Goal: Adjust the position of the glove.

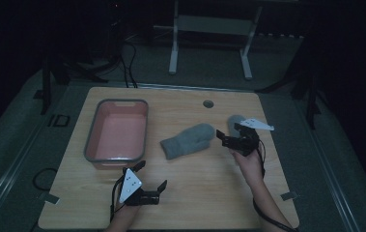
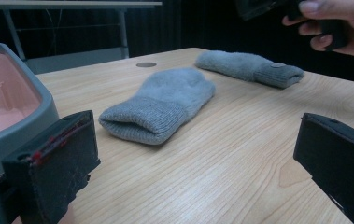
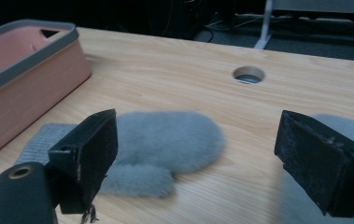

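Lying mid-table, the near grey mitten (image 1: pixel 188 140) runs cuff-low-left to rounded tip upper-right, just right of the pink tub (image 1: pixel 116 135). The second mitten (image 2: pixel 249 67) rests farther right. Right gripper (image 1: pixel 225 137) hovers above between them, wrist cocked, jaws wide, holding nothing. Left gripper (image 1: pixel 150 175) sits low near the front edge, jaws spread, empty.

1. Near mitten (image 1: pixel 189 140): plain grey, fluffy body with a ribbed cuff.
2. Far mitten (image 2: pixel 251 67): the same grey, with a small grey tab on the cuff.
3. Tub (image 1: pixel 95 133): salmon pink inside and out, with a grey rim.
4. Worktop (image 1: pixel 209 188): pale wood with streaky grain.
5. Left tool (image 1: pixel 150 177): black jaws, with red flecks on one pad.
6. Right tool (image 1: pixel 225 133): black jaws under a pale grey plate.
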`<state>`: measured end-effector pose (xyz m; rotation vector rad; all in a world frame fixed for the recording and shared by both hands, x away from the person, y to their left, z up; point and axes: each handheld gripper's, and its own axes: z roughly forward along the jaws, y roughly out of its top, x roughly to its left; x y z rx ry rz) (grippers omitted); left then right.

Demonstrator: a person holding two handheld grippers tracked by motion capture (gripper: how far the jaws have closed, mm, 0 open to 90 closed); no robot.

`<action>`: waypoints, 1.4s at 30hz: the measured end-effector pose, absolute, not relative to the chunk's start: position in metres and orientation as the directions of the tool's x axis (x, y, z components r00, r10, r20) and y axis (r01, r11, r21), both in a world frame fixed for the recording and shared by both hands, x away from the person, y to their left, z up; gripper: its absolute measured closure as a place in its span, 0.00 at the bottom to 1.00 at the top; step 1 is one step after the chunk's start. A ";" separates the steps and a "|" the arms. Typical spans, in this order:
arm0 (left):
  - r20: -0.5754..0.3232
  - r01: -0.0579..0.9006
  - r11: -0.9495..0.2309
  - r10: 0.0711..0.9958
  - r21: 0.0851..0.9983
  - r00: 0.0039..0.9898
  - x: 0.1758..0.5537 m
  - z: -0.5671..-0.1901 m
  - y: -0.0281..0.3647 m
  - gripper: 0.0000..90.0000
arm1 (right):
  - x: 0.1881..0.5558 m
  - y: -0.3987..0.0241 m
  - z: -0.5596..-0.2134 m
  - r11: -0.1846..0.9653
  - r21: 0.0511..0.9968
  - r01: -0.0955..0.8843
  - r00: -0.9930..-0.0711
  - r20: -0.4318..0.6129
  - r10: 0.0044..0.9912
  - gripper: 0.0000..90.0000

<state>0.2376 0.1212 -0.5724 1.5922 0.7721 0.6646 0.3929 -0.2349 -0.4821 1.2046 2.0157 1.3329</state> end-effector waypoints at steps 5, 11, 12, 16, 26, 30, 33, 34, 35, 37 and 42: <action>0.001 0.120 -0.095 0.786 0.988 0.618 0.238 -0.572 0.121 0.00 | 0.398 -0.216 -0.489 0.173 0.884 0.434 -0.556 0.111 0.824 0.15; -0.002 0.121 -0.093 0.786 0.988 0.618 0.238 -0.572 0.121 0.00 | 0.409 -0.187 -0.506 0.205 0.871 0.447 -0.591 0.116 0.798 0.16; -0.002 0.122 -0.093 0.786 0.988 0.619 0.238 -0.572 0.122 0.00 | 0.411 -0.183 -0.509 0.212 0.867 0.450 -0.595 0.115 0.795 0.16; -0.003 0.124 -0.093 0.789 0.988 0.615 0.238 -0.572 0.121 0.00 | 0.417 -0.171 -0.517 0.233 0.860 0.454 -0.603 0.104 0.791 0.16; -0.006 0.126 -0.091 0.786 0.988 0.619 0.238 -0.572 0.122 0.00 | 0.433 -0.150 -0.543 0.296 0.817 0.495 -0.603 0.078 0.794 0.22; -0.004 0.123 -0.093 0.785 0.988 0.619 0.238 -0.572 0.121 0.00 | 0.436 -0.146 -0.552 0.306 0.807 0.505 -0.597 0.071 0.799 0.25; -0.012 0.129 -0.087 0.786 0.988 0.618 0.239 -0.572 0.122 0.00 | 0.435 -0.142 -0.557 0.343 0.796 0.498 -0.586 0.018 0.810 0.28; -0.013 0.129 -0.085 0.786 0.988 0.618 0.239 -0.572 0.122 0.00 | 0.435 -0.141 -0.558 0.353 0.796 0.492 -0.587 0.004 0.810 0.30; -0.013 0.129 -0.086 0.786 0.988 0.618 0.239 -0.572 0.122 0.00 | 0.435 -0.141 -0.559 0.359 0.797 0.486 -0.588 -0.006 0.809 0.31; -0.008 0.127 -0.089 0.786 0.988 0.618 0.238 -0.572 0.122 0.00 | 0.435 -0.141 -0.562 0.359 0.798 0.485 -0.590 -0.004 0.807 0.36; -0.007 0.127 -0.090 0.787 0.988 0.617 0.238 -0.572 0.122 0.00 | 0.435 -0.140 -0.561 0.373 0.791 0.484 -0.611 0.001 0.791 0.57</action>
